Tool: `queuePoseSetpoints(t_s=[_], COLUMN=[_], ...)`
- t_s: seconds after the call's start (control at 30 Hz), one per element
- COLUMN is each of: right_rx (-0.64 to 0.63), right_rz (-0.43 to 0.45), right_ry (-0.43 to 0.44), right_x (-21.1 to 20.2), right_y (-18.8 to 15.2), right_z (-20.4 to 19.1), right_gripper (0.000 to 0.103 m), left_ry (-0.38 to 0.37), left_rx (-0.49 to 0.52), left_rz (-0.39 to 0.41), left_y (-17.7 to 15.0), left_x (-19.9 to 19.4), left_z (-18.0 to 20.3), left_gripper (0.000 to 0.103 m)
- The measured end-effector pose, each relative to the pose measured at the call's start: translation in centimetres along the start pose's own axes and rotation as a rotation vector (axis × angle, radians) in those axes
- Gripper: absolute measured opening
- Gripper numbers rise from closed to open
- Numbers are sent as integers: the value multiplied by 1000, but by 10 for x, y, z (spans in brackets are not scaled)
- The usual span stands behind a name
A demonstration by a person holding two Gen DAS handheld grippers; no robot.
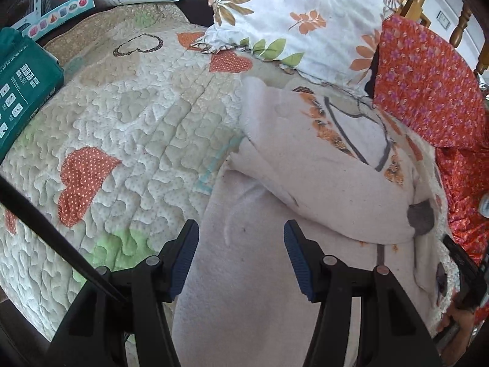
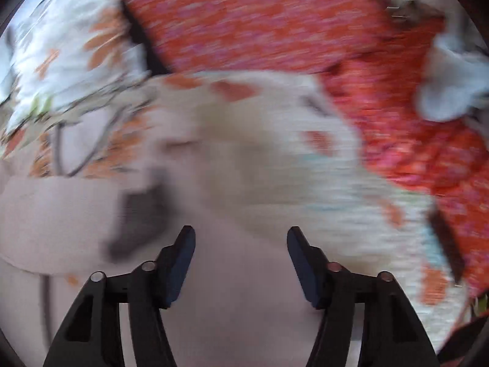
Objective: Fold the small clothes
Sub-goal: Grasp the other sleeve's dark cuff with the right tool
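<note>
Best done slowly: left gripper (image 1: 241,257) and right gripper (image 2: 241,260) both released, gripping nothing, poised over the pale pink fleece garment with grey-and-orange print (image 1: 305,165), half folded near the right edge of the cream quilted bedspread with orange hearts (image 1: 128,128); take one hem only. Left view sharp, showing the floral pillow (image 1: 305,15); right view blurred.

Pale pink garment (image 1: 275,159), heart-patched cream quilt (image 1: 122,116), seemingly floral red cloth (image 1: 428,91)
</note>
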State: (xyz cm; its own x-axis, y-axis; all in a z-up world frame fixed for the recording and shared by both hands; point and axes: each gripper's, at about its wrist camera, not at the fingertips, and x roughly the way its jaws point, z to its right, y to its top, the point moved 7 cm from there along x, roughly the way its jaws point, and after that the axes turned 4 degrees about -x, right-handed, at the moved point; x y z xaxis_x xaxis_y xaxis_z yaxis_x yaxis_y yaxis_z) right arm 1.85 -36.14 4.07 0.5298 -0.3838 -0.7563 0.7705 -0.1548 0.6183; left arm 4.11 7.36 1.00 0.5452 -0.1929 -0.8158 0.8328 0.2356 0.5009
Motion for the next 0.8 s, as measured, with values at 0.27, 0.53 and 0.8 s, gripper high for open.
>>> queuePoseSetpoints(t_s=[0.27,0.53,0.8], right_rx=[97,-165,147], right_rz=[-54,-137,-66], right_ry=[68,140,-39], right_x=[-32,-10,-14], right_y=[-30,-74,-43], right_z=[121,60,160], right_gripper=[80,81,4], left_ry=[-19,-20,-27], left_rx=[-3,-1,-38], left_rz=[4,-4,16], left_y=[-12,-23,-18], left_x=[-10,-6,-12], left_z=[-1,0,-12], left_gripper=[59,59,59])
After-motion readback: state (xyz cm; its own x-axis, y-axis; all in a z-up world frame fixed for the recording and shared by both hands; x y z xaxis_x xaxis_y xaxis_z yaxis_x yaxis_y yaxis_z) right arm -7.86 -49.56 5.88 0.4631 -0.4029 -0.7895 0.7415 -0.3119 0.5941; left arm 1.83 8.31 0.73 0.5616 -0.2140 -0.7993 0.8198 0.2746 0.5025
